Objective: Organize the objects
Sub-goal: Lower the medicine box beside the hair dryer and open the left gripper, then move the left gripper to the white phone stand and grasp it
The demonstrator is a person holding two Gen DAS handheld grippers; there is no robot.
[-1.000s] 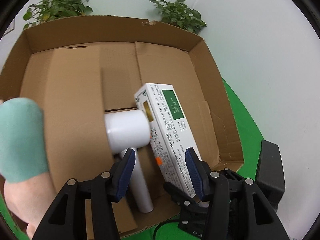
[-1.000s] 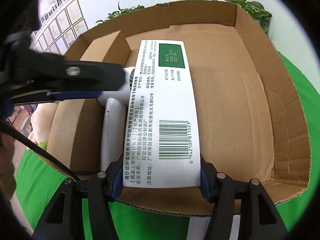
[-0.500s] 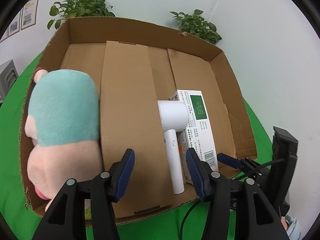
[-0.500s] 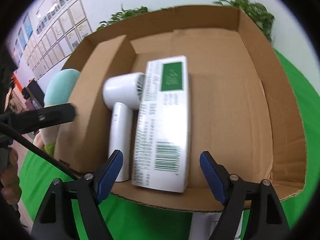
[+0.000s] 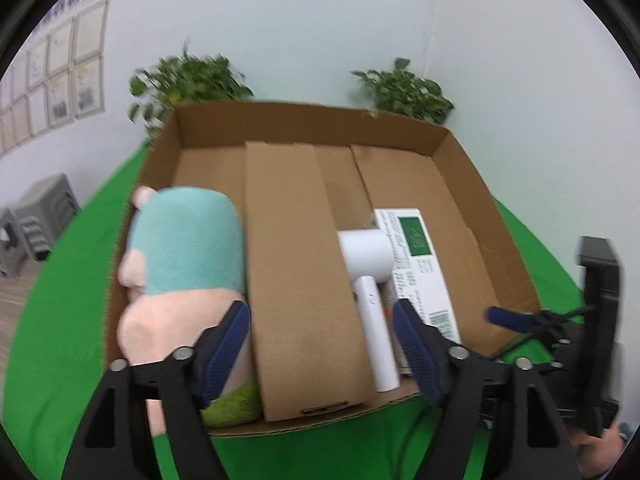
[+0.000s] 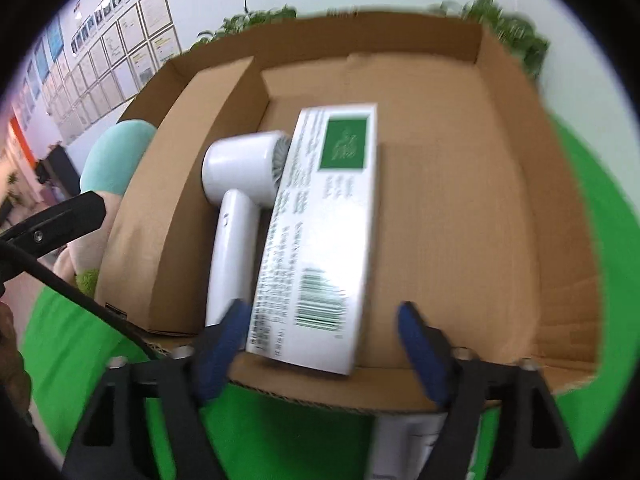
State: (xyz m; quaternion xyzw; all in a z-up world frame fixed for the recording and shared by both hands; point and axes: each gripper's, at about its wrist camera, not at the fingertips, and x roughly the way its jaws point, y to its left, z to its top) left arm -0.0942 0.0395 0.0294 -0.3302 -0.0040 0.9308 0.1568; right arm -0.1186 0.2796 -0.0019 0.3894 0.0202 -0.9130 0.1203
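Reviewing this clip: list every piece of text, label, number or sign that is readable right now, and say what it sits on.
None is readable.
White carton in the cardboard box: printed lines, a green panel with pale marks and a barcode, all too blurred.
Framed sheets on the wall: too small.
White hair dryer: no lettering visible.

- Green cloth (image 5: 72, 320) covers the surface across the lower frame.
- Two plants (image 5: 188, 80) stand at upper centre, against a pale wall (image 5: 300, 32) (leaves blurred).
- Framed sheets (image 6: 108, 48) hang in rows at upper left of the right wrist view; print too small to read.
- Grey stools (image 5: 36, 216) sit at the left edge, off the cloth.
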